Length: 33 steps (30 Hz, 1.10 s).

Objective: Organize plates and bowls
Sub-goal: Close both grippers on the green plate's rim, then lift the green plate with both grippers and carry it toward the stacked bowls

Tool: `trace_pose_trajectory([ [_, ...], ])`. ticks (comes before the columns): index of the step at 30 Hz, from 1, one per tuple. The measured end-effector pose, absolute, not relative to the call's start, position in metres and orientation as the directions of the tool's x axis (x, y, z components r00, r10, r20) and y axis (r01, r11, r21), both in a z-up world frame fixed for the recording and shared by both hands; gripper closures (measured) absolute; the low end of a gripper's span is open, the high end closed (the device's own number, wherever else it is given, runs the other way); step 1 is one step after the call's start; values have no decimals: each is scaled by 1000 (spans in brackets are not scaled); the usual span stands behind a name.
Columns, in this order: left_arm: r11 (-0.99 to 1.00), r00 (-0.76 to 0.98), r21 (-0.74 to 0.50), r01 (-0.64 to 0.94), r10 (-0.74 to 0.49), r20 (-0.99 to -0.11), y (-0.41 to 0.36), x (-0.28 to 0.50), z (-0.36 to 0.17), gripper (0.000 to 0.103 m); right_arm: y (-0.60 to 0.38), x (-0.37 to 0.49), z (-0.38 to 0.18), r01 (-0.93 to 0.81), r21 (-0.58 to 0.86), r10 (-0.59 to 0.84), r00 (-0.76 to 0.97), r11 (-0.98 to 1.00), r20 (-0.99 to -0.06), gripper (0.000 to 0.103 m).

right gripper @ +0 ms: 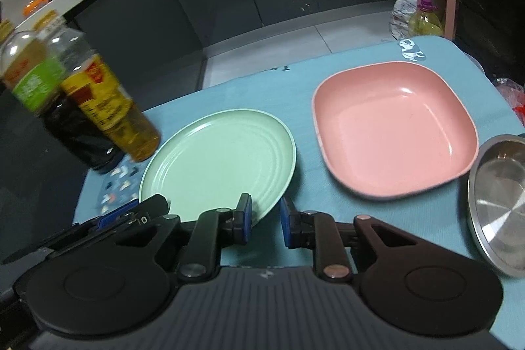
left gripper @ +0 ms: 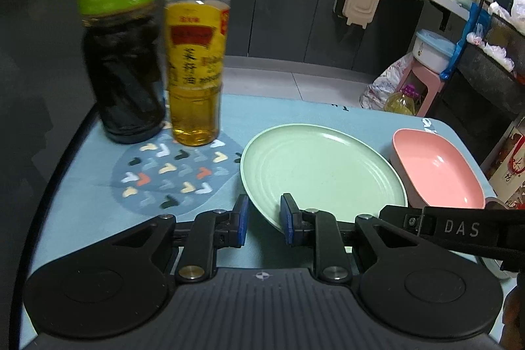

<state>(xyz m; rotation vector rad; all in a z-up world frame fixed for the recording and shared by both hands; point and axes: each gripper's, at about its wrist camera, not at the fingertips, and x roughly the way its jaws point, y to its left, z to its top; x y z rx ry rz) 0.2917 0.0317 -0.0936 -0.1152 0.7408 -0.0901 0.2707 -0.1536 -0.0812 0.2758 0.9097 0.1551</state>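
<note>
Nearest us, both grippers have their jaws apart and hold nothing: the left gripper (left gripper: 264,220) straddles the near rim of the round green plate (left gripper: 323,173), the right gripper (right gripper: 265,222) hovers off that plate's near-right edge. At the near right sits a steel bowl (right gripper: 498,205), partly cut off, so we cannot judge its depth. Further right lies the square pink dish (right gripper: 393,128). Far left stand a dark sauce bottle (left gripper: 126,54) and an oil bottle (left gripper: 197,61). A shallow bite could let the plate slip; a leftward swing could topple the bottles.
</note>
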Motion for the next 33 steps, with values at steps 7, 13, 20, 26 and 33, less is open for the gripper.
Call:
trace_pose_trajectory([
  [7, 990, 772, -136, 26, -106, -627, 51, 255, -75, 84, -137, 244, -63, -63, 301, 274, 615, 952, -739, 83],
  [13, 987, 777, -160, 7, -106, -621, 71, 235, -70, 84, -121, 226, -53, -90, 300, 292, 606, 950, -740, 83],
  [20, 985, 784, -168, -27, -83, -615, 96, 213, -69, 84, -96, 208, -49, -125, 283, 300, 594, 951, -746, 83],
  [26, 981, 784, -185, -60, -69, -617, 116, 199, -73, 84, -75, 197, -49, -149, 269, 305, 578, 951, -757, 83],
  [33, 976, 774, -201, -81, -65, -629, 132, 191, -83, 84, -57, 187, -52, -168, 247, 299, 562, 954, -771, 83],
])
